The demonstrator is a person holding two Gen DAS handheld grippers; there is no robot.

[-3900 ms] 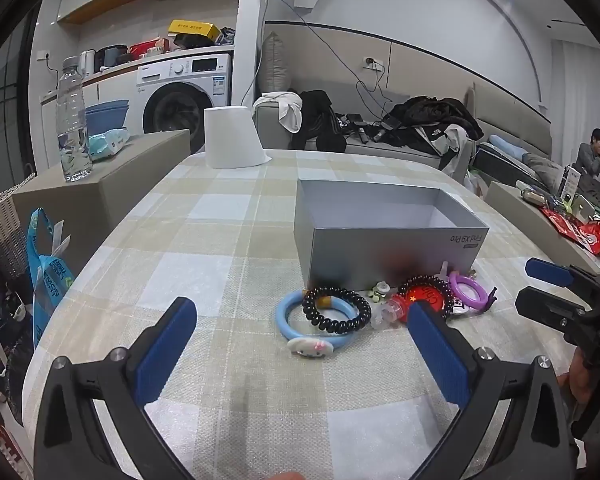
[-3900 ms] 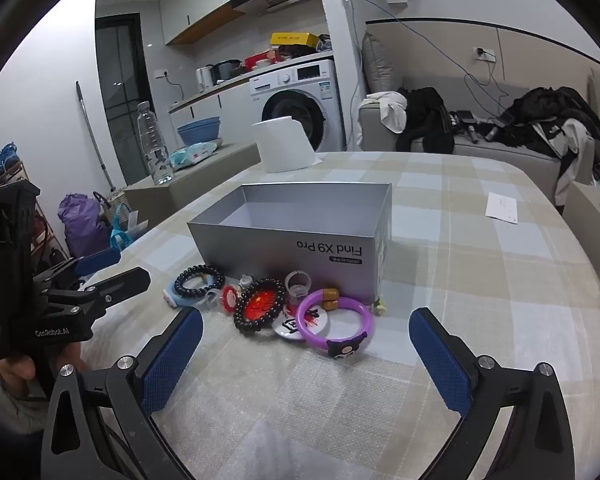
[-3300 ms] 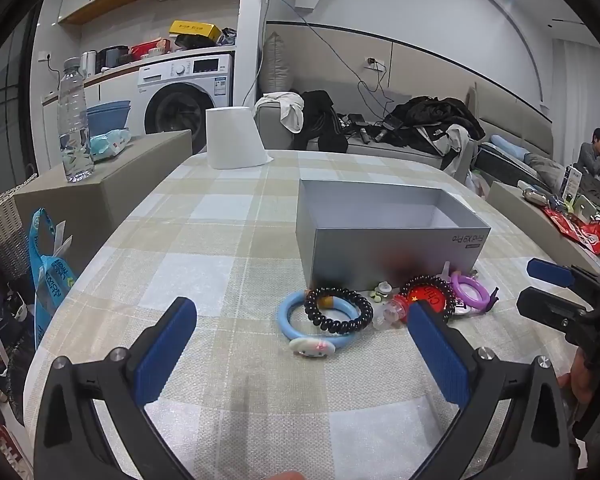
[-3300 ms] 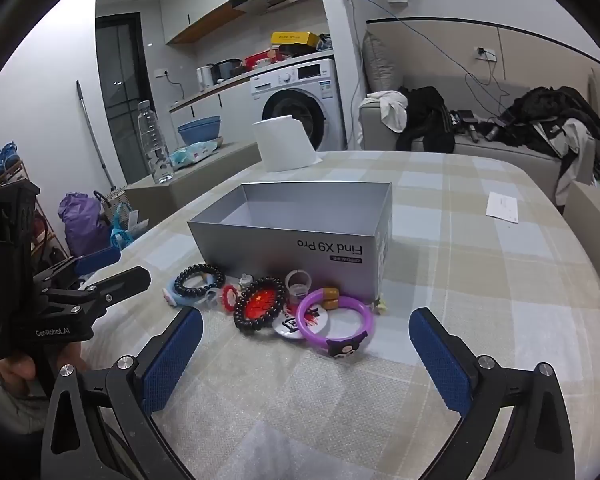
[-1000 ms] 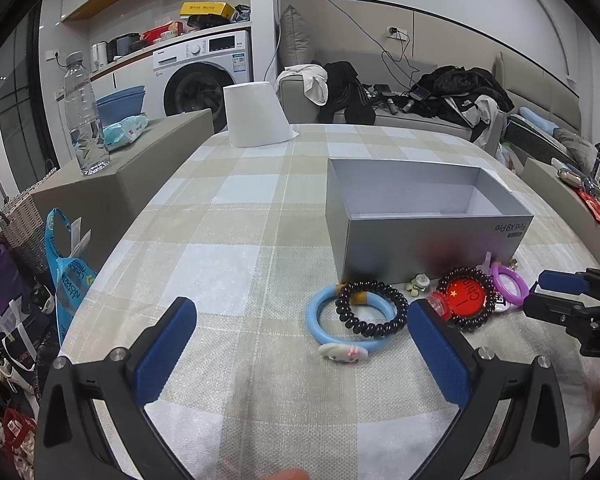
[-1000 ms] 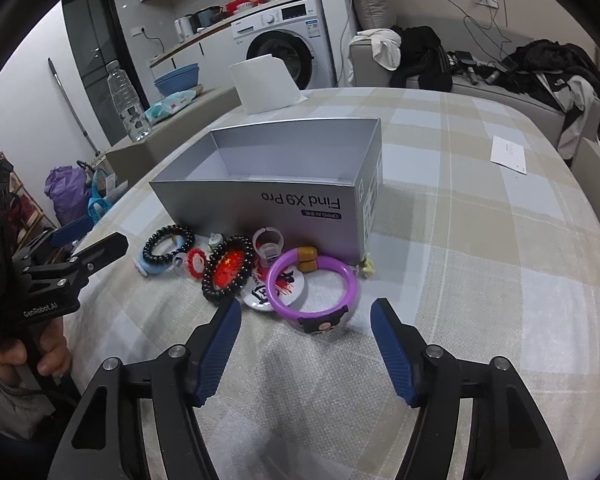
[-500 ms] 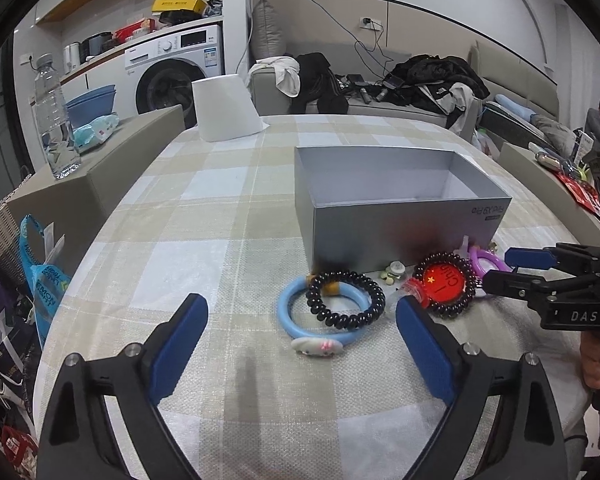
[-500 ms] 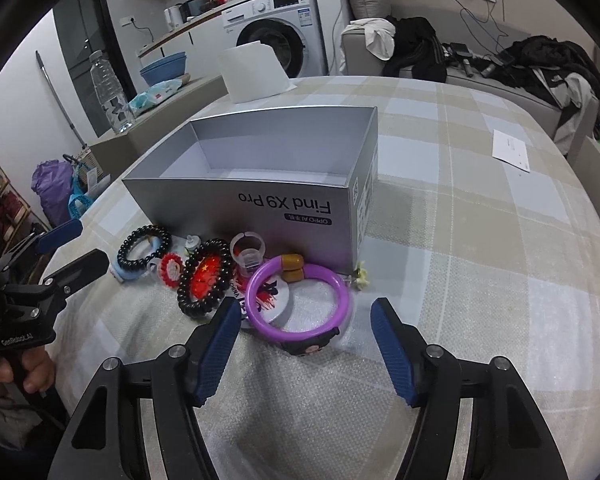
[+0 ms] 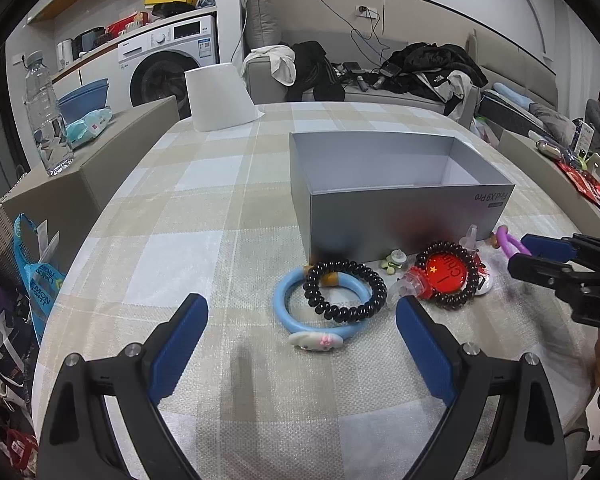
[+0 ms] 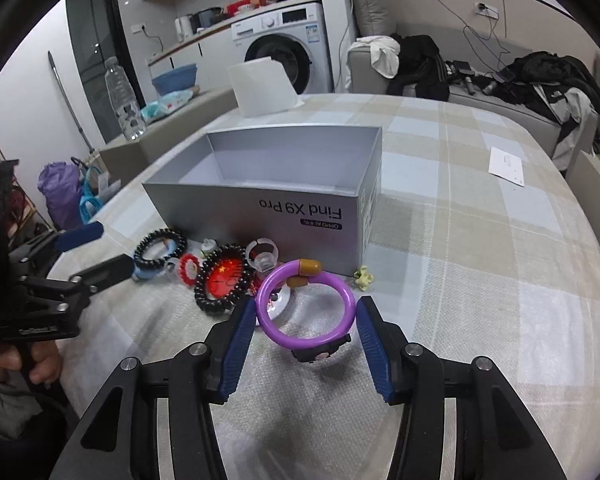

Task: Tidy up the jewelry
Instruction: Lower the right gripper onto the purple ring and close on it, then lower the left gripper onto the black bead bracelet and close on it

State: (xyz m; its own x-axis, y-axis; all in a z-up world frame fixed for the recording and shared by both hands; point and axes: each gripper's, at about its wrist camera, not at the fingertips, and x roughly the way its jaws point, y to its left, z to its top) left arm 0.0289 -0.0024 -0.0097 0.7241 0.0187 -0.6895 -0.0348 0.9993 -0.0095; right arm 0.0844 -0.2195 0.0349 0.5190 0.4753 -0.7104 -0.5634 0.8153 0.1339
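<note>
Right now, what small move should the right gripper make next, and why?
Probably finish closing the right gripper on the purple plastic bangle. Its jaws are closing with the bangle between them, the pads not clearly pressing yet, and the open grey cardboard box looks empty.

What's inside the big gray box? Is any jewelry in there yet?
The gray box looks empty: only its pale bare floor and inner walls show. The strip of floor just behind the near wall is hidden. All the jewelry, like the purple bangle, lies outside, in front.

Glossy plastic purple bangle (image 10: 306, 312); matt grey cardboard box (image 10: 260, 208); woven checked tablecloth (image 10: 480, 280)
</note>
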